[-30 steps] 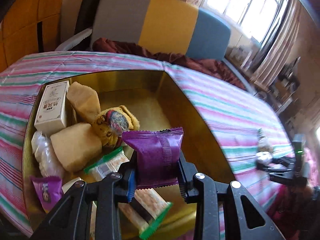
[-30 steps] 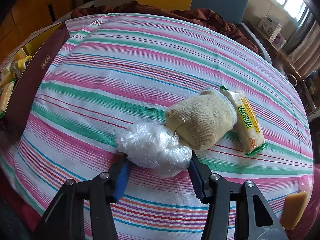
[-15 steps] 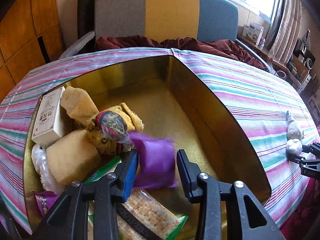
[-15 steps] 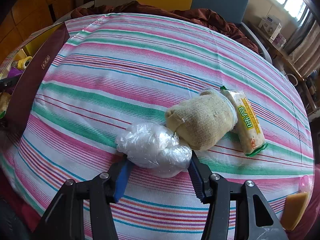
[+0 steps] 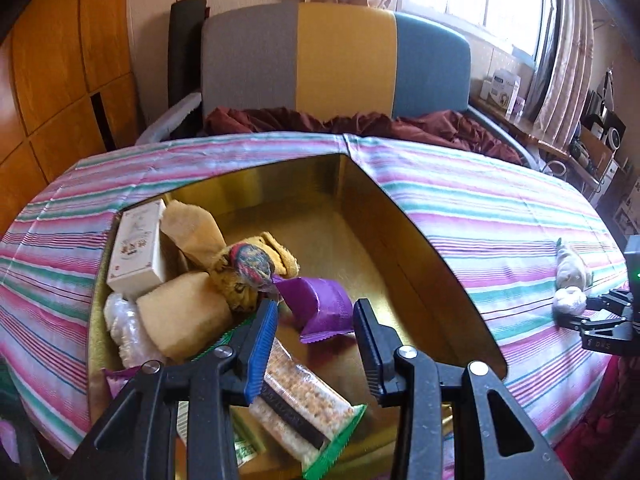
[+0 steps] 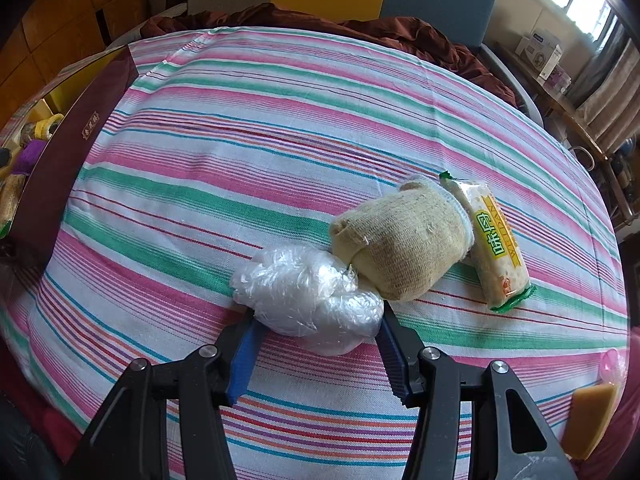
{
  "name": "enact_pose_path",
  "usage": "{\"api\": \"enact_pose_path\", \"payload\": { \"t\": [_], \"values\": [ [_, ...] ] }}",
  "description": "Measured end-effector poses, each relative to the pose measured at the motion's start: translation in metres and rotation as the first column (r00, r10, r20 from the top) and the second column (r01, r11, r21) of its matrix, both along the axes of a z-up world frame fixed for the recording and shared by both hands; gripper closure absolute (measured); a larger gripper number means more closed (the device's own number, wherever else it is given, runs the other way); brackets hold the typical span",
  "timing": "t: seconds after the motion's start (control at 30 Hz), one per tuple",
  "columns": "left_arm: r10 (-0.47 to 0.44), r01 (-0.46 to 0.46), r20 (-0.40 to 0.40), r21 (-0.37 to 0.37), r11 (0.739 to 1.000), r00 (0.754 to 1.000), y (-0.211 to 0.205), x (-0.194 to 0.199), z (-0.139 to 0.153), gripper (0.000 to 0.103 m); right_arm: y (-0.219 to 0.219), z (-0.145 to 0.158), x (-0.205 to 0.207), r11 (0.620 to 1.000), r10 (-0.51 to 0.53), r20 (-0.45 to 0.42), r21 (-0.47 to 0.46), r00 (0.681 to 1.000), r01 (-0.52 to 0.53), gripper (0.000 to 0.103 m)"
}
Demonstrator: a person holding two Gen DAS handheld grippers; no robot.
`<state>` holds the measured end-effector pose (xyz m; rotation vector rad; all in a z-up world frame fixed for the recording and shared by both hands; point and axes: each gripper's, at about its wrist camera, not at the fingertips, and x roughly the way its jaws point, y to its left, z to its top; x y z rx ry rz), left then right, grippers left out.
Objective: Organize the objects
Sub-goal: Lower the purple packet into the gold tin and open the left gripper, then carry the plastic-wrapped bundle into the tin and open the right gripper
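My left gripper (image 5: 314,334) is open above the gold box (image 5: 404,240). The purple snack packet (image 5: 320,308) lies loose in the box, just beyond the fingertips. The box also holds a white carton (image 5: 138,248), beige rolls (image 5: 180,320), a yellow cloth bundle (image 5: 252,268) and a cracker pack (image 5: 308,408). My right gripper (image 6: 316,344) is open, its fingers on either side of a crumpled clear plastic bag (image 6: 308,296) on the striped tablecloth. A beige sock roll (image 6: 404,236) touches the bag, with a yellow cracker pack (image 6: 492,240) beside it.
The box's maroon outer wall (image 6: 68,160) stands at the left of the right wrist view. A small yellow block (image 6: 592,416) lies near the table's right edge. A striped chair (image 5: 336,60) with a maroon cloth stands behind the table.
My left gripper opened and let go of the purple packet, which dropped into the box; the gripper then pulled back and up. The right gripper stayed open around the plastic bag.
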<state>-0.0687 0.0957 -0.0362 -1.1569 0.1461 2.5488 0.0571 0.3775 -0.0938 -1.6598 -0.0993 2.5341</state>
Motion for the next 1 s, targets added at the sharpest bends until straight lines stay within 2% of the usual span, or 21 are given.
{"api": "enact_pose_path", "payload": {
  "t": [0.37, 0.57, 1.0],
  "values": [
    [0.013, -0.012, -0.015, 0.032, 0.999, 1.0, -0.017, 0.02, 0.011, 0.064, -0.005, 0.002, 0.001, 1.0, -0.013, 0.003, -0.006, 1.0, 0.013, 0.05],
    [0.022, -0.022, -0.004, 0.047, 0.999, 1.0, -0.03, 0.026, 0.008, 0.064, -0.027, 0.006, 0.0, 0.999, 0.032, -0.004, -0.041, 0.999, -0.032, 0.051],
    [0.067, -0.068, 0.02, 0.072, 0.995, 0.998, -0.06, 0.031, -0.001, 0.064, -0.11, 0.053, -0.012, 0.968, 0.137, -0.162, -0.189, 0.977, -0.167, 0.051]
  ]
}}
